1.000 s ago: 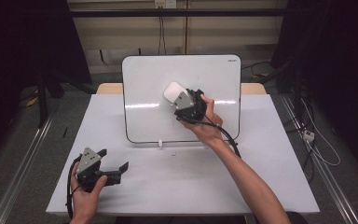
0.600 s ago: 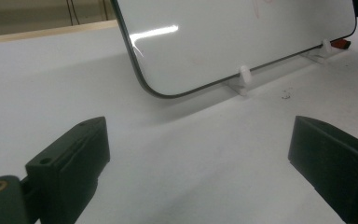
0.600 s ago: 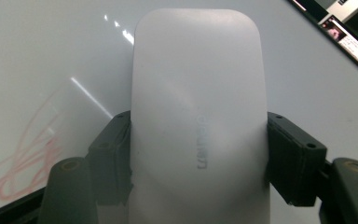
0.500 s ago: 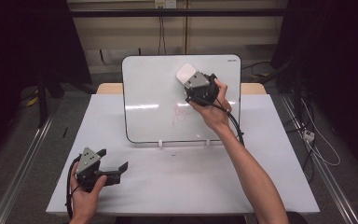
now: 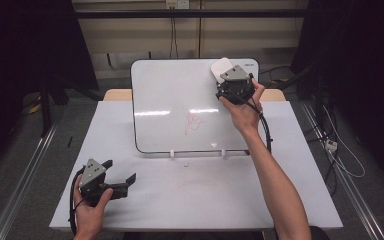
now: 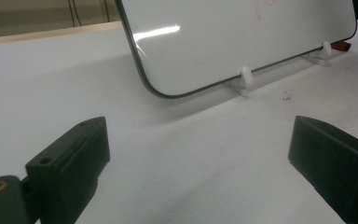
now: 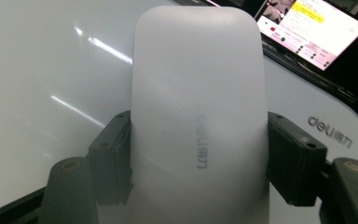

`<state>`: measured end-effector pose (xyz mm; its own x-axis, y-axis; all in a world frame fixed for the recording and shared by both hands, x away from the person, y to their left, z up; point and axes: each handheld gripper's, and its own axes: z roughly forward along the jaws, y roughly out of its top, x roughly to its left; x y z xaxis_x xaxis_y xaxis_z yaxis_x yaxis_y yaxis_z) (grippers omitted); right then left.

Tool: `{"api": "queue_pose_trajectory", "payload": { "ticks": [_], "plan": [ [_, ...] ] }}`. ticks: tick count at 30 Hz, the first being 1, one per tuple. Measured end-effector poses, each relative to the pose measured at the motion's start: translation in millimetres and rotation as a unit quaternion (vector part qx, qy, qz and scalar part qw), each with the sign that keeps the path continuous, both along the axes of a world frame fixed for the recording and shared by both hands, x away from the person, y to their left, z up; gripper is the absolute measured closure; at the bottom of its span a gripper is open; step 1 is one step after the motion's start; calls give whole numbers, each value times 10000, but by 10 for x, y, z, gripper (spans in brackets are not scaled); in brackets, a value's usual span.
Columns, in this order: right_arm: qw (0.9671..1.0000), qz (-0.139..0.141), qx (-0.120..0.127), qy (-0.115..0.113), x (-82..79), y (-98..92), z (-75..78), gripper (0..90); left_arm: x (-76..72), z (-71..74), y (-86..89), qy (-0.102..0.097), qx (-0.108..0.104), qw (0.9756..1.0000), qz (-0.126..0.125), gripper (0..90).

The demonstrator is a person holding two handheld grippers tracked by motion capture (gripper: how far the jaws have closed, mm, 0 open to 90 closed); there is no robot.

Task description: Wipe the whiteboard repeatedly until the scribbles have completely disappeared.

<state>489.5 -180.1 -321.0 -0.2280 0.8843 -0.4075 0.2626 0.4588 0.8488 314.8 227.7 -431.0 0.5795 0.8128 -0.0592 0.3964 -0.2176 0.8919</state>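
Right claw [image 5: 223,76]: clamped on eraser [image 7: 198,116], at board's [image 5: 170,100] top right corner.
Eraser: lower end cut off.
Left claw [image 6: 200,158]: gaped, empty, over bench [image 5: 205,200].
Red mark [image 5: 194,122]: illegible.

The whiteboard [image 5: 180,107] stands tilted across the centre of the table [image 5: 205,195], blocking passage toward the rear. Its two clip feet [image 5: 172,153] protrude at its lower edge. The frame's lower half offers open tabletop.
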Motion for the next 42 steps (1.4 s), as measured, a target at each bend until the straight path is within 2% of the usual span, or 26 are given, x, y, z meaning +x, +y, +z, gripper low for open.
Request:
{"api": "queue_pose_trajectory", "payload": {
  "ticks": [1,4,8,10,12,16,17,20,21,23,28,34,35,37,39,42],
  "plan": [
    [10000,-38,2,20,-14,2,-18,317,-1,-2,-6,-3,-34,10000,23,52],
    [9999,-20,-25,142,-50,33,-72,317,2,-2,-11,3,40,10000,-12,52],
    [9990,203,-247,309,-150,194,-195,317,3,-8,-38,0,41,10000,-24,52],
    [9979,389,-358,380,-218,300,-277,317,2,-9,-50,-5,24,10000,-33,52],
    [9957,595,-572,415,-291,418,-367,317,0,-7,-51,-2,68,10000,-60,52],
    [9934,804,-697,439,-408,568,-487,317,1,-6,-47,6,73,9999,-70,52],
    [9928,829,-764,405,-424,584,-504,317,2,-7,-47,-6,72,10000,-58,52],
    [9924,897,-713,446,-411,550,-483,317,7,-12,-47,6,46,10000,-43,52],
    [9924,870,-767,413,-403,543,-478,317,9,-13,-43,17,76,10000,-52,52],
    [9934,825,-704,380,-368,505,-437,317,8,-15,-43,19,71,10000,-52,52],
    [9978,480,-382,263,-192,296,-242,317,6,-12,-40,18,45,10000,-48,52],
    [9996,134,-149,175,-23,35,-28,317,6,-11,-31,21,3,10000,-23,52],
    [9998,95,-100,164,-12,2,-13,317,6,-7,-20,23,63,10000,-48,52],
    [9999,87,-29,123,-14,-28,-21,316,3,-5,-19,3,37,10000,-23,52],
    [9999,6,-86,69,-44,7,-39,317,6,-8,-20,20,28,10000,-20,52],
    [9997,98,-166,126,-108,55,-129,317,3,-5,-30,-13,68,10000,-41,52]
  ]
}}
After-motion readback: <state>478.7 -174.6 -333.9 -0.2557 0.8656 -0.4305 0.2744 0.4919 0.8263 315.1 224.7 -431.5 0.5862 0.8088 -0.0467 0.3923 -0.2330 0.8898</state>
